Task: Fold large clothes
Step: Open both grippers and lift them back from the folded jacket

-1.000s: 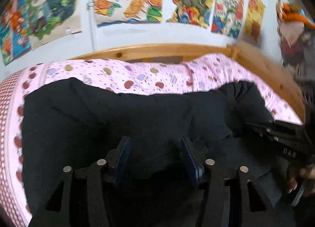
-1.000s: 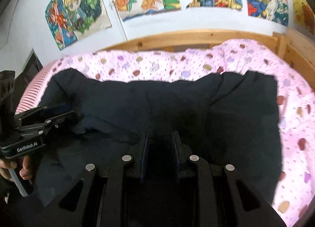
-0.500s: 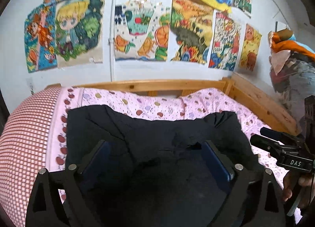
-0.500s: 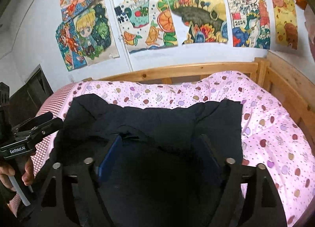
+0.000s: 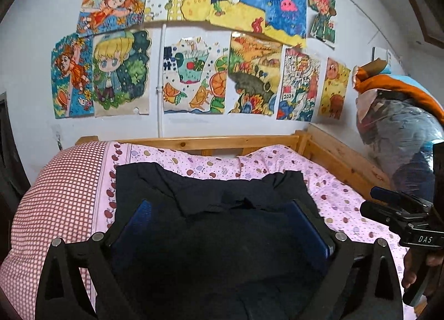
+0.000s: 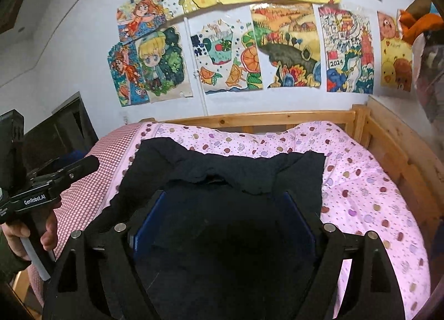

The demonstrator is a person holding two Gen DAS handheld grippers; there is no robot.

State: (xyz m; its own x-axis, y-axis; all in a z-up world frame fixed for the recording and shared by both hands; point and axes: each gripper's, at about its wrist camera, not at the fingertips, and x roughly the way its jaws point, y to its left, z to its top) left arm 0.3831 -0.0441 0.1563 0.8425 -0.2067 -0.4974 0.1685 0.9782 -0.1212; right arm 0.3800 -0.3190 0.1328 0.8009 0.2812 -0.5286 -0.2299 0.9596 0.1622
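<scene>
- Left tongs [image 5: 222,225]: jaws spread wide, blue pads [image 5: 136,223] well apart, nothing gripped. Black garment [image 5: 222,236] fills the gap between them; whether the pads touch the cloth cannot be told.
- Right tongs [image 6: 224,220]: jaws likewise spread wide, holding nothing, with the garment [image 6: 227,181] seen between the fingers.
- Each tongs shows in the other's view: right tongs [image 5: 399,214] at the right edge of the left view, left tongs [image 6: 47,184] at the left edge of the right view, the latter off the bed's left side, beside the garment.
- Garment: lies on the bed [image 5: 333,195], nearer its left side and near edge; a folded layer with a wavy edge crosses the middle, two far corners point toward the headboard [image 5: 222,142].
- Bed cover: pink with dots; a red-checked section [image 5: 55,195] along the left edge, just beside the garment.
- Wooden rail [image 6: 402,153] runs down the bed's right edge.
- Wall behind headboard: coloured drawings [image 5: 191,76] in two rows.
</scene>
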